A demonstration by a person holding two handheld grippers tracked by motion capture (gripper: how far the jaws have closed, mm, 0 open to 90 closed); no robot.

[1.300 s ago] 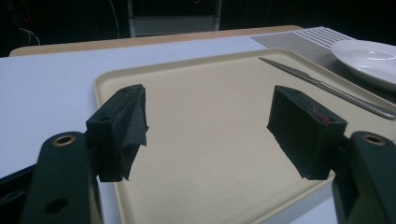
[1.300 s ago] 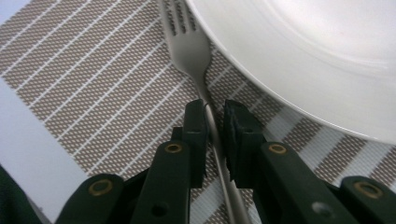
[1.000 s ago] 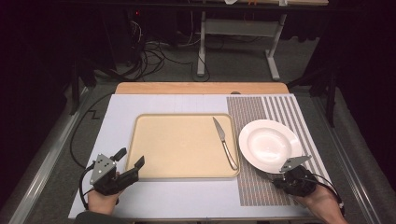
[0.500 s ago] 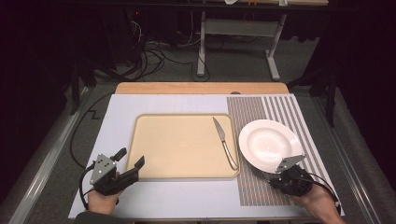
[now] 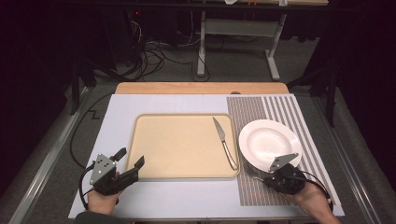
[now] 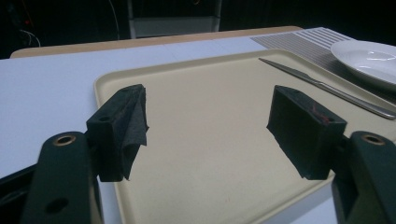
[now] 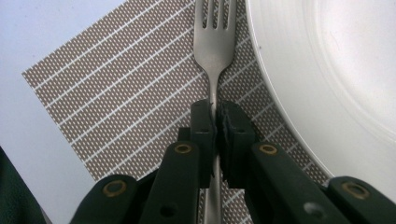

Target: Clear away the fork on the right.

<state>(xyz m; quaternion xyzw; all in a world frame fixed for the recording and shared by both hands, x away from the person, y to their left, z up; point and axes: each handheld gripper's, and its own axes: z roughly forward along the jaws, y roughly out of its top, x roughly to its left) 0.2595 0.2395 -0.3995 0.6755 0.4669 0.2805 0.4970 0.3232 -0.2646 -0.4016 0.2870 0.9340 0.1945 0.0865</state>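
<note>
Fork (image 7: 215,35) is the thing being picked up, and it lies flat on the striped mat (image 7: 116,93), right beside the white plate (image 7: 327,70). Its prongs point away from the person. The right gripper (image 7: 215,122) is pinched tight on the thin neck of the fork, with one black jaw on each side of the metal. In the high view the right gripper (image 5: 280,173) sits at the near edge of the plate (image 5: 270,142), on the mat (image 5: 280,109).

Next to the mat is a big tan tray (image 5: 184,145) with a knife (image 5: 224,142) lying along its right side. The left gripper (image 6: 215,130) hangs over the near edge of the tray (image 6: 210,93) with its jaws wide apart and nothing between them. In the high view the left gripper (image 5: 125,163) is at the tray's near left corner.

The grip is on a skinny, smooth bit of metal, so the fork could slip or spin in the jaws when it goes up. It is also very close to the plate, so a lift that swings sideways could bump the rim and push the plate.
</note>
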